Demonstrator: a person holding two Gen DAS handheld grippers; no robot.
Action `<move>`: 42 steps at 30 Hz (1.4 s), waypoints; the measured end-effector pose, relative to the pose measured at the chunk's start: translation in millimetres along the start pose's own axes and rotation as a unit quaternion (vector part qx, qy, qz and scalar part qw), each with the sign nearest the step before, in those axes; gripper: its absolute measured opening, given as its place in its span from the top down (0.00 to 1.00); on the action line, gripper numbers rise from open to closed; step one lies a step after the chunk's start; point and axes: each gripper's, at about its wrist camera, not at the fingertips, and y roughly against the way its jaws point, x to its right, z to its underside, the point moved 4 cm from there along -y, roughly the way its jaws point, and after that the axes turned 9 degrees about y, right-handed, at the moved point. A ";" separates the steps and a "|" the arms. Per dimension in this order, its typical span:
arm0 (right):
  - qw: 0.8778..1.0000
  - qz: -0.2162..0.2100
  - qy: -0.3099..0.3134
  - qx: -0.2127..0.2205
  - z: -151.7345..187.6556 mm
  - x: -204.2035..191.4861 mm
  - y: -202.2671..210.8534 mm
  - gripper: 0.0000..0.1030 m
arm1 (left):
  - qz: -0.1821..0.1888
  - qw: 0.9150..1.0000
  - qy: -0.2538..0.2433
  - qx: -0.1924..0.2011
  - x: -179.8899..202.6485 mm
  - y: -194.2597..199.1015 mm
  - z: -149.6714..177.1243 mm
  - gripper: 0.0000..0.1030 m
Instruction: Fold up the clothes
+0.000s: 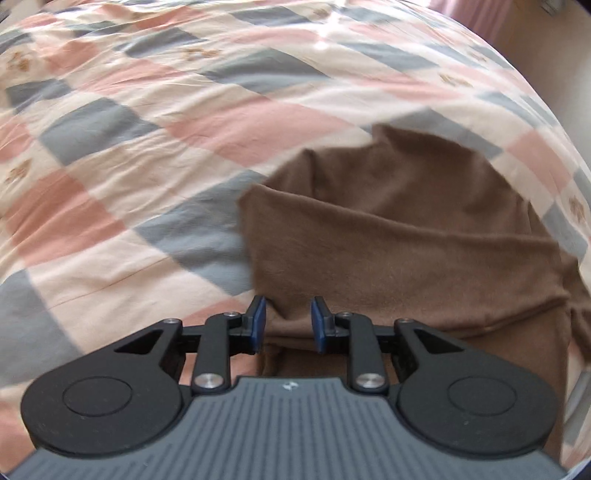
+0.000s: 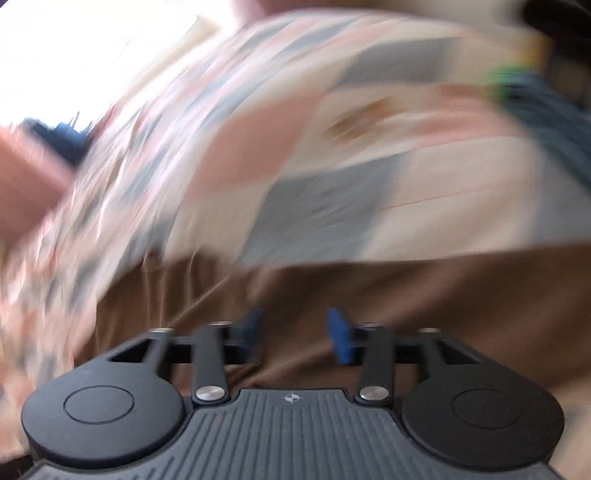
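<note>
A brown garment lies partly folded on a checked pink, grey and cream bedspread, with a doubled layer across its near part. My left gripper is at the garment's near left edge. Its blue pads stand a little apart with a bunched fold of the brown cloth pinched between them. In the right wrist view, which is badly blurred, the same brown garment fills the lower half. My right gripper hovers over it, open, with nothing between its pads.
The bedspread runs far beyond the garment on all sides. A blue and green blurred thing lies at the bed's right edge. A dark blue object and a bright window are at the left. Pink curtain hangs beyond the bed.
</note>
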 end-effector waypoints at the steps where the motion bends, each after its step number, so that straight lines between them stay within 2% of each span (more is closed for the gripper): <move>1: 0.999 0.021 -0.043 0.001 5.4 28.7 14.8 0.51 | 0.005 1.000 0.009 -0.002 -0.2 4.7 -0.2 0.79; 3: 0.989 0.058 -0.138 0.007 19.3 87.1 43.8 0.51 | 0.021 1.000 0.014 -0.010 5.8 11.8 0.2 0.79; 4: 0.980 0.070 -0.185 0.026 26.1 113.7 58.5 0.49 | 0.028 0.999 0.009 -0.014 12.2 14.0 1.6 0.78; 8: 0.936 0.099 -0.325 0.094 43.7 194.9 94.7 0.49 | 0.062 0.997 -0.013 -0.039 47.0 11.4 10.5 0.75; 10: 0.923 0.112 -0.355 0.099 49.1 218.5 91.8 0.49 | 0.079 0.995 -0.022 -0.047 65.3 9.9 15.2 0.75; 13: 0.910 0.120 -0.384 0.096 54.6 238.6 74.9 0.50 | 0.100 0.993 -0.039 -0.055 86.2 10.3 20.7 0.72; 16: 0.897 0.114 -0.414 0.106 54.7 248.6 58.3 0.51 | 0.104 0.992 -0.046 -0.059 90.3 11.6 24.9 0.70; 17: 0.897 0.108 -0.416 0.106 51.9 249.8 54.5 0.72 | 0.102 0.992 -0.044 -0.060 87.7 12.4 26.1 0.70; 18: 0.901 0.097 -0.410 0.101 47.1 247.7 50.1 0.89 | 0.098 0.993 -0.038 -0.060 82.8 13.8 26.8 0.70; 19: 0.909 0.089 -0.396 0.094 40.6 241.1 48.0 0.95 | 0.095 0.993 -0.030 -0.059 75.8 15.8 26.7 0.70; 21: 0.934 0.093 -0.326 0.111 20.2 209.3 58.7 0.95 | 0.091 0.994 -0.008 -0.055 57.1 20.7 24.6 0.70; 22: 0.951 0.096 -0.270 0.116 7.5 183.9 66.1 0.95 | 0.090 0.994 0.004 -0.054 46.6 23.4 23.6 0.70; 24: 0.973 0.084 -0.172 0.128 -15.7 125.0 79.3 0.95 | 0.088 0.994 0.029 -0.050 25.4 28.5 21.5 0.70; 26: 0.983 0.056 -0.091 0.150 -41.5 62.2 85.8 0.95 | 0.085 0.994 0.052 -0.044 3.5 33.9 18.6 0.70; 28: 0.985 0.008 -0.009 0.172 -65.5 -7.0 85.6 0.95 | 0.085 0.993 0.077 -0.035 -21.3 40.3 14.2 0.70; 30: 0.979 -0.052 0.078 0.183 -78.1 -86.1 77.6 0.95 | 0.086 0.991 0.103 -0.027 -46.2 46.8 11.6 0.70; 31: 0.971 -0.086 0.127 0.181 -77.7 -128.7 71.1 0.95 | 0.086 0.989 0.117 -0.023 -59.3 50.2 10.7 0.70; 34: 0.941 -0.172 0.247 0.157 -46.1 -242.4 51.5 0.95 | 0.081 0.985 0.153 -0.012 -99.8 59.5 9.5 0.70; 37: 0.913 -0.230 0.320 0.104 18.4 -315.1 29.7 0.95 | 0.075 0.978 0.192 -0.001 -140.6 67.6 13.0 0.70; 40: 0.879 -0.274 0.387 0.044 86.6 -374.6 4.0 0.94 | 0.072 0.969 0.235 -0.004 -176.4 67.4 22.4 0.69; 42: 0.864 -0.277 0.420 -0.030 142.4 -394.6 -20.5 0.81 | 0.078 0.962 0.262 -0.014 -193.2 61.2 28.8 0.69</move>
